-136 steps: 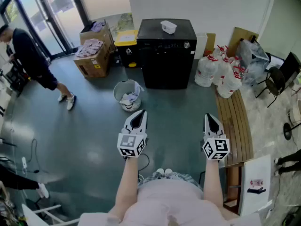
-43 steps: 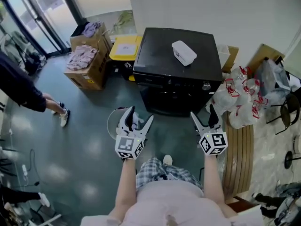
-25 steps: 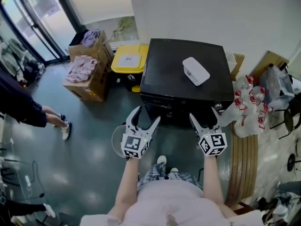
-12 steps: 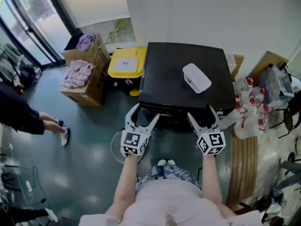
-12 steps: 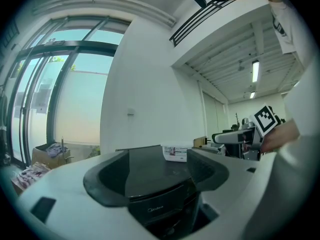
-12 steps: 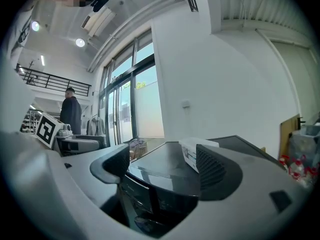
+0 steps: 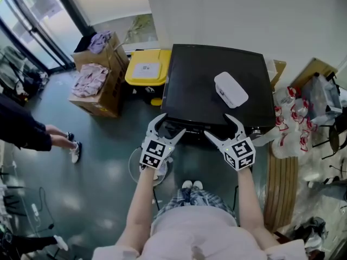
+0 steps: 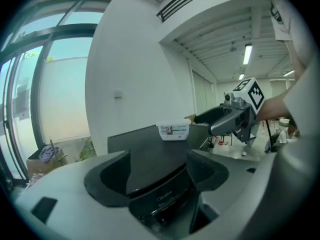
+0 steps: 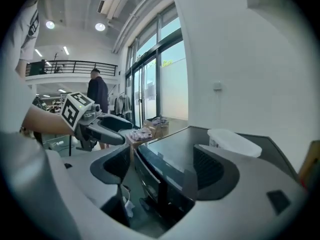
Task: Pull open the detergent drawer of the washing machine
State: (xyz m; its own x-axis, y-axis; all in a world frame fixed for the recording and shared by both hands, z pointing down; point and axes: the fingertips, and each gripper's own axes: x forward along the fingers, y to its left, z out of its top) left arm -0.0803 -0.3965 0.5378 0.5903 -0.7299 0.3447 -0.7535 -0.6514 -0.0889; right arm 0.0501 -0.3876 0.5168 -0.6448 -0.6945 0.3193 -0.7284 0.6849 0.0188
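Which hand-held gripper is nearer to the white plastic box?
The right hand-held gripper, at the front of the washing machine close to the white plastic box; the left hand-held gripper is toward the left corner.

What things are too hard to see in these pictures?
Detergent drawer: the head view looks down on the black washing machine, so its front is squashed thin behind the left gripper and right gripper.
Print on the white plastic tub: too small in every view.
Person in dark clothes: cut off by the head view's left edge.
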